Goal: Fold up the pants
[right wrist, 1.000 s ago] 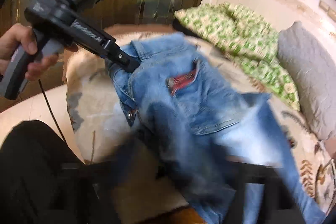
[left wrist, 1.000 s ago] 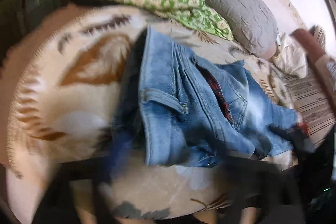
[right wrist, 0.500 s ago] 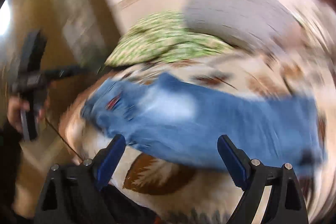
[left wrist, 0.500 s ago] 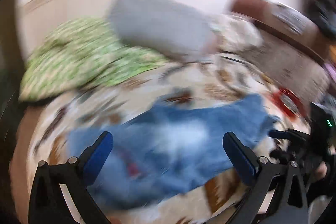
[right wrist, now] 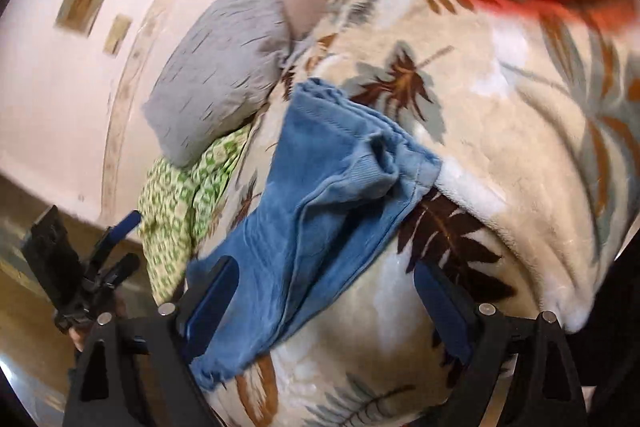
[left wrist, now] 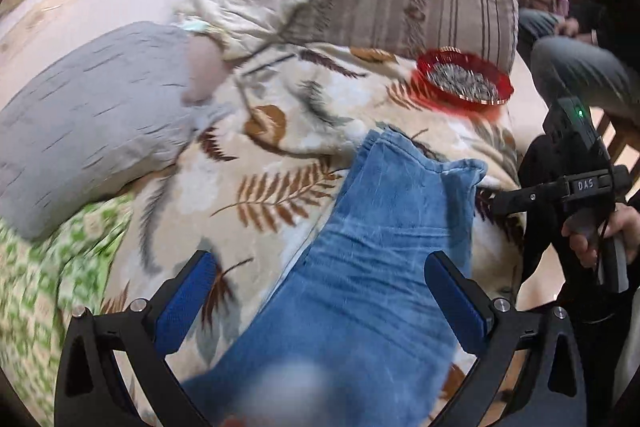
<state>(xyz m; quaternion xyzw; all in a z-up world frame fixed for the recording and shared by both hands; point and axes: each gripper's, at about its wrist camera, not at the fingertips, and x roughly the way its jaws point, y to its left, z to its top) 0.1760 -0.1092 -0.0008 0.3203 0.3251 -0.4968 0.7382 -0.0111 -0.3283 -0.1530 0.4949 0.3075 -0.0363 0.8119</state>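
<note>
Blue jeans (left wrist: 372, 267) lie stretched across the leaf-patterned blanket (left wrist: 280, 131). Beyond the jeans sit a grey pillow (left wrist: 92, 119), green patterned cloth (right wrist: 180, 195) and a red bowl (left wrist: 464, 83). Both the left gripper (left wrist: 324, 303) and right gripper (right wrist: 328, 307) hover spread, empty.

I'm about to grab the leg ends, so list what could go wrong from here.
1. The jeans lie bunched at the cuffs; a fold now could trap wrinkles.
2. The red bowl sits on the blanket near the cuffs; tugging might tip it.
3. Both tongs, left and right, are open and could pinch blanket too.
</note>
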